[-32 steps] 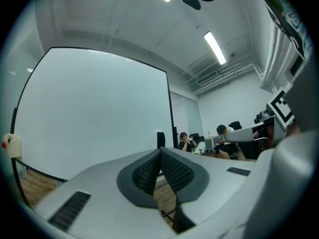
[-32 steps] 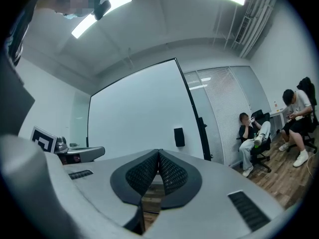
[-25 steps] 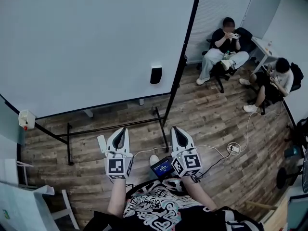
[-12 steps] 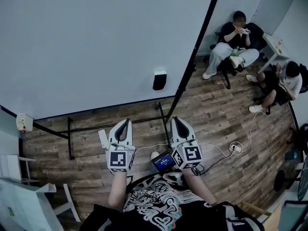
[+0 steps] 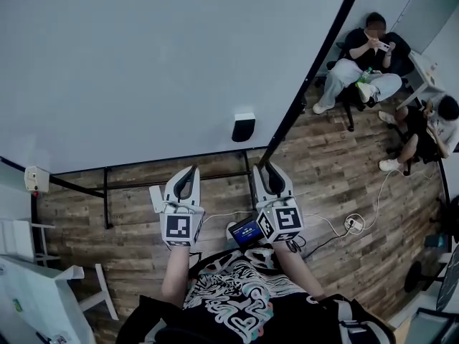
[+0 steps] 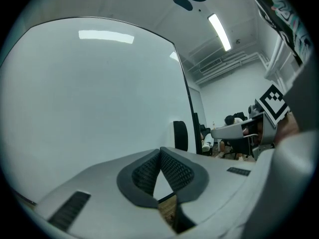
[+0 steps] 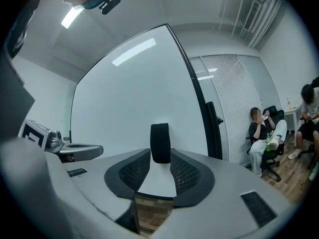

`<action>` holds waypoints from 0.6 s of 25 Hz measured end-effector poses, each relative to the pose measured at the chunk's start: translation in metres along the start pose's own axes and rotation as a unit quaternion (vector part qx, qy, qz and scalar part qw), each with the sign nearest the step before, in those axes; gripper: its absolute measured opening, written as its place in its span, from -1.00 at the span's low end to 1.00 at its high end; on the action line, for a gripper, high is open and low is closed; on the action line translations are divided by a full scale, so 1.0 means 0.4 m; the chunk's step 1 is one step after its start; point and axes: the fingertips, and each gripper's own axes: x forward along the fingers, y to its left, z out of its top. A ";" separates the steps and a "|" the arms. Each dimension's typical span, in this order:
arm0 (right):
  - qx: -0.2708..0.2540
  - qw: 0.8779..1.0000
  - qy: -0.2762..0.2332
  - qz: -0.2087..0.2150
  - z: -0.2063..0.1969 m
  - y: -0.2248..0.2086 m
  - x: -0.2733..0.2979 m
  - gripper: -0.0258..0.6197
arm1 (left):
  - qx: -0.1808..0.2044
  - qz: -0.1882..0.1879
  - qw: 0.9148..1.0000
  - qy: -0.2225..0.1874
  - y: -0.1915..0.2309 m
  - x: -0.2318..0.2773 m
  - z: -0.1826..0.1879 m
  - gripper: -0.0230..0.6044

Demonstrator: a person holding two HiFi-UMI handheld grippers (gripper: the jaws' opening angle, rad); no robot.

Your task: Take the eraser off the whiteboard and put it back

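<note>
A black eraser (image 5: 243,127) sticks upright on the big whiteboard (image 5: 143,63), near its lower right corner. Both grippers point level at the board, short of it. My right gripper (image 5: 267,169) is just below and right of the eraser. Its jaws have just been opening and stand a little apart with nothing between them. In the right gripper view the eraser (image 7: 160,142) shows through the gap of that gripper (image 7: 160,157), farther off. My left gripper (image 5: 188,173) is shut and empty, its pads (image 6: 149,171) meeting at the tips. The eraser (image 6: 180,136) lies to its right.
The whiteboard's black frame post (image 5: 308,84) and floor rails (image 5: 172,178) stand just ahead. Two people sit on chairs at the right (image 5: 366,56) (image 5: 430,131). Cables and a power strip (image 5: 351,223) lie on the wooden floor. A white chair (image 5: 86,292) is at lower left.
Both grippers have moved closer to the whiteboard, and the eraser now sits nearer the right gripper's tips. The right jaws look slightly parted.
</note>
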 end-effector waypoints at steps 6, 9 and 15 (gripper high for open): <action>-0.002 1.000 0.024 0.018 -0.021 -0.013 0.084 -0.45 | 0.011 0.008 1.000 0.009 0.024 0.069 -0.003 -0.83; -0.001 0.999 0.031 0.027 -0.034 -0.021 0.123 -0.41 | 0.010 0.017 1.000 0.012 0.043 0.091 -0.015 -0.84; -0.005 0.999 0.036 0.027 -0.044 -0.011 0.185 -0.20 | -0.010 0.018 1.000 0.024 0.063 0.095 -0.045 -0.83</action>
